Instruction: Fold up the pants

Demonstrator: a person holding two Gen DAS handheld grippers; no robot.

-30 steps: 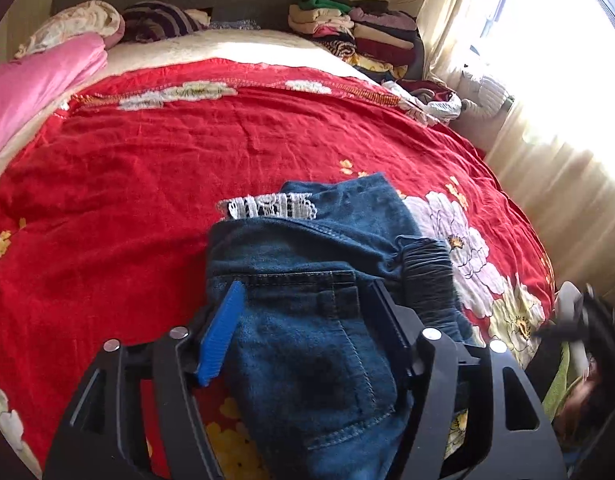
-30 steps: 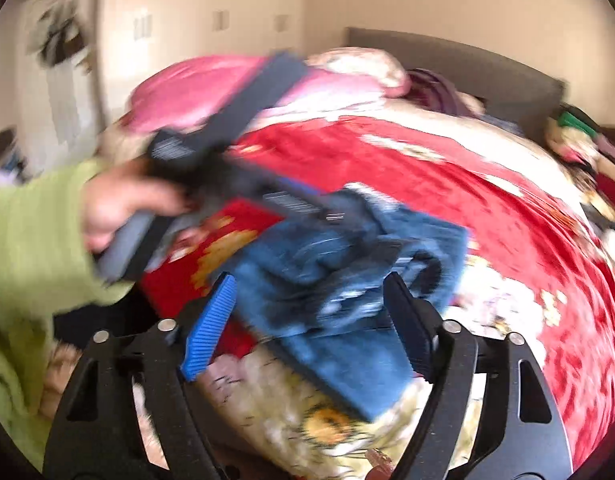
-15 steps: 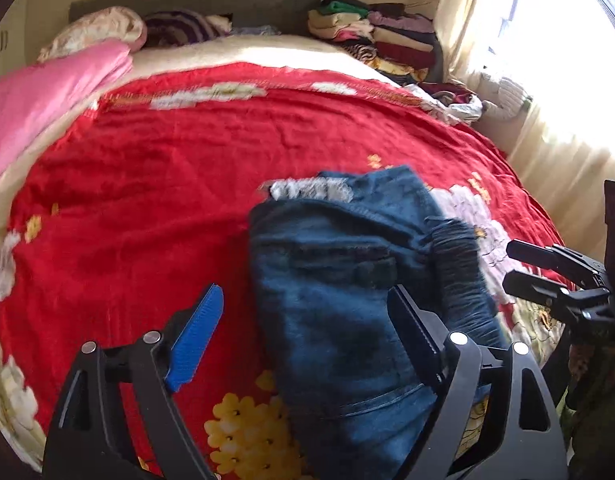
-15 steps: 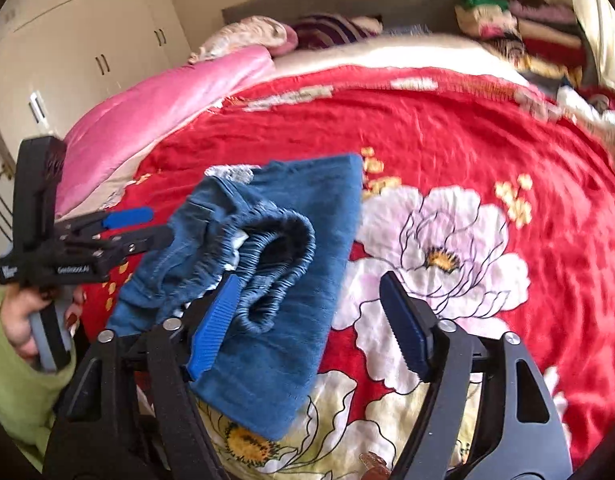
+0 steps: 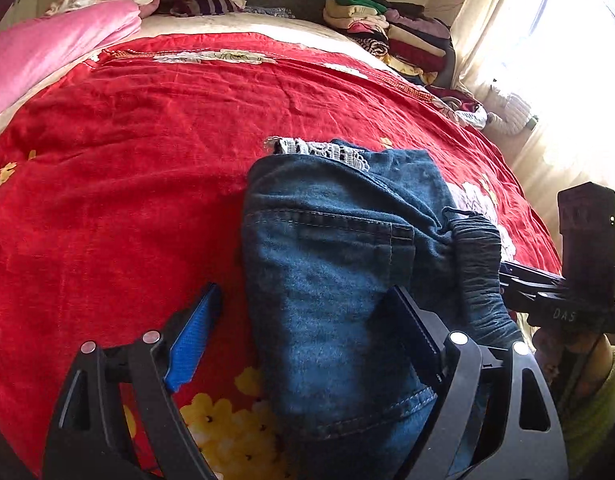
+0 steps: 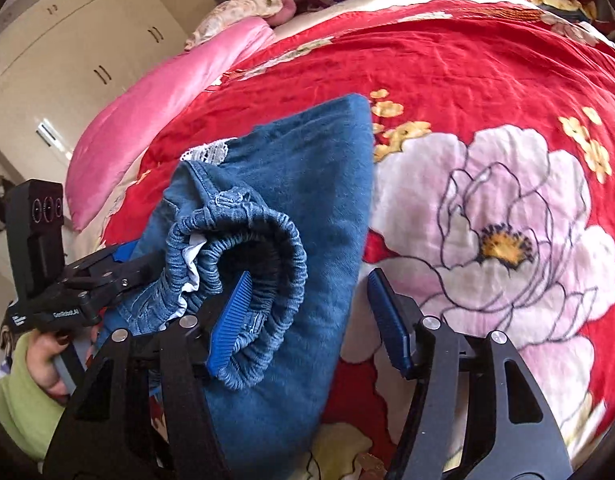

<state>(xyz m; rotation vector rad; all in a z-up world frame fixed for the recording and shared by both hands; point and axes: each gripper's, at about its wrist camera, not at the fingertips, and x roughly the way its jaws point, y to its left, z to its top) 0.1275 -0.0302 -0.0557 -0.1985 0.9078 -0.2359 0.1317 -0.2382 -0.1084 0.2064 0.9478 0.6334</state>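
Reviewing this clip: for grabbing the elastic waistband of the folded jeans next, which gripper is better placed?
Right. The right gripper straddles the jeans' bunched waistband, one pad inside the loop, jaws closing. The left gripper stands open over the jeans' other edge, with the waistband off to its side.

The pants (image 5: 331, 280) are matt blue denim, coarse-woven, with a ribbed elastic waistband (image 6: 267, 240) and white lace trim (image 5: 327, 150). The bedspread (image 5: 127, 160) is soft red cloth — slightly napped. The right gripper (image 6: 311, 320) is matt black plastic — ridged blue pads (image 6: 231, 316), shiny metal screws.
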